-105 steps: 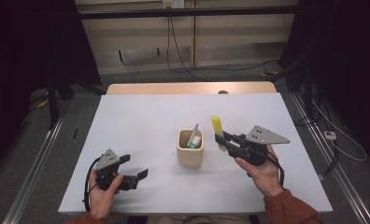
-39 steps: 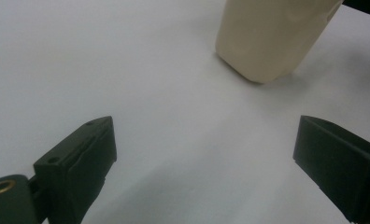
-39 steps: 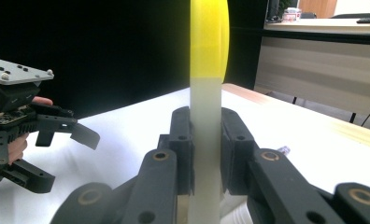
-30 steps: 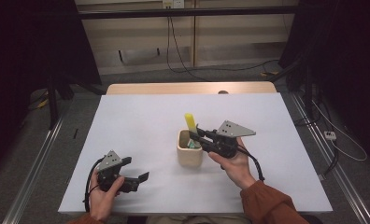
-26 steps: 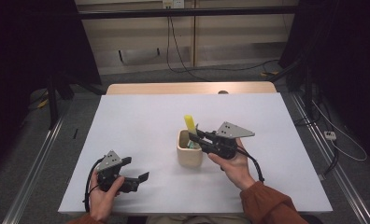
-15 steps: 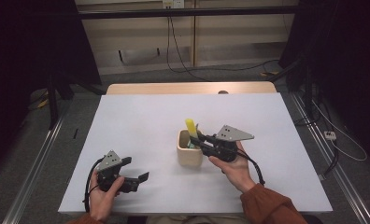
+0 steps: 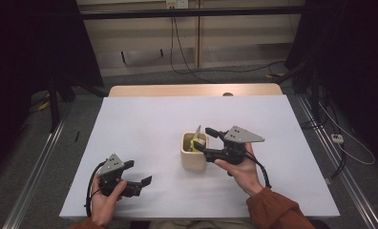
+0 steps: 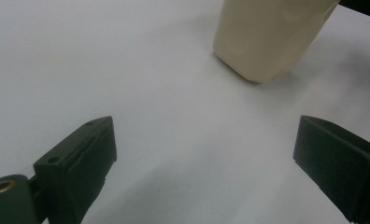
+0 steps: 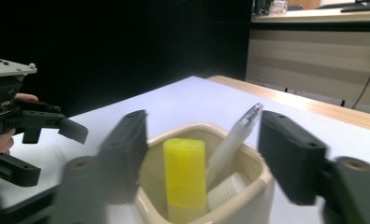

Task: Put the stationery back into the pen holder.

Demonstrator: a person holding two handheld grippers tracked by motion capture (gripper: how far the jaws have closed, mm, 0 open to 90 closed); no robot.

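Right gripper point(image 9: 202, 154): jaws just opened, standing wide either side of the yellow marker point(image 9: 185, 179), pads clear of it. Marker is flat-topped, bright yellow, upright in the cream cup point(image 9: 255, 186) beside a clear-capped pen point(image 9: 234, 140). Left gripper point(image 8: 204, 175) open, empty, resting over the white table point(image 7: 144, 129).

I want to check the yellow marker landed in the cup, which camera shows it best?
The right gripper view: the yellow marker stands upright inside the cup. The high view gives a small yellow glimpse. The left gripper view has the cup's outer wall.
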